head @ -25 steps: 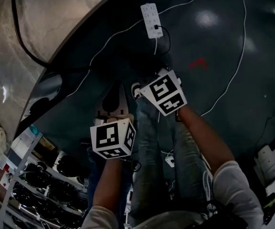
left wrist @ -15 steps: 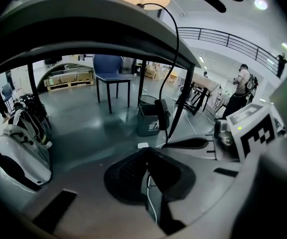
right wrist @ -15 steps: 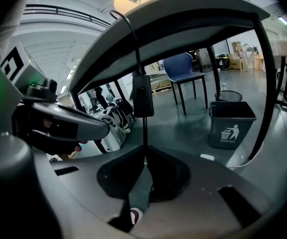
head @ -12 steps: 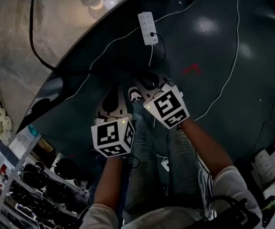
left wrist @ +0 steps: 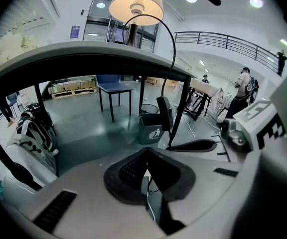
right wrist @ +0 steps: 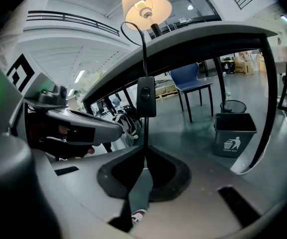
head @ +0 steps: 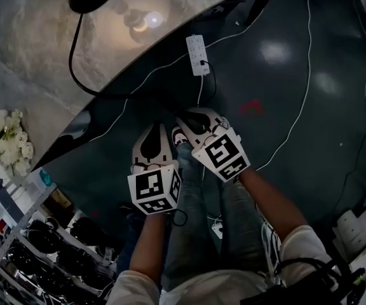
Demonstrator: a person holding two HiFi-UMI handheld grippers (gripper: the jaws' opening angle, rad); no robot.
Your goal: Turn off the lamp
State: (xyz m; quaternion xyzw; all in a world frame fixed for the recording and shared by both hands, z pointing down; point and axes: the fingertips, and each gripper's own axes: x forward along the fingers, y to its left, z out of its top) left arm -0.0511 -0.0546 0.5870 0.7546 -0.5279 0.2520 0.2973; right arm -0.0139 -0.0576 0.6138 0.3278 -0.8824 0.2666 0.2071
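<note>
Right gripper view | lamp (right wrist: 146,6) lit on table (right wrist: 198,36), switch (right wrist: 146,96) hanging on cord (right wrist: 144,128) off the table | right gripper (right wrist: 144,151) pinched on cord just under switch | left gripper (left wrist: 146,151) closed, empty | switch likely light, rigid; cord limp, swings away: steady cord, press switch face squarely

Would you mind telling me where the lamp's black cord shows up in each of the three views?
Head view: the lamp cord curves across the pale table, upper left.
Left gripper view: a thin arc right of the lit shade, dropping past the table's edge.
Right gripper view: it hangs down the centre, below the shade.
Shared landmark: the table's curved edge.
</note>
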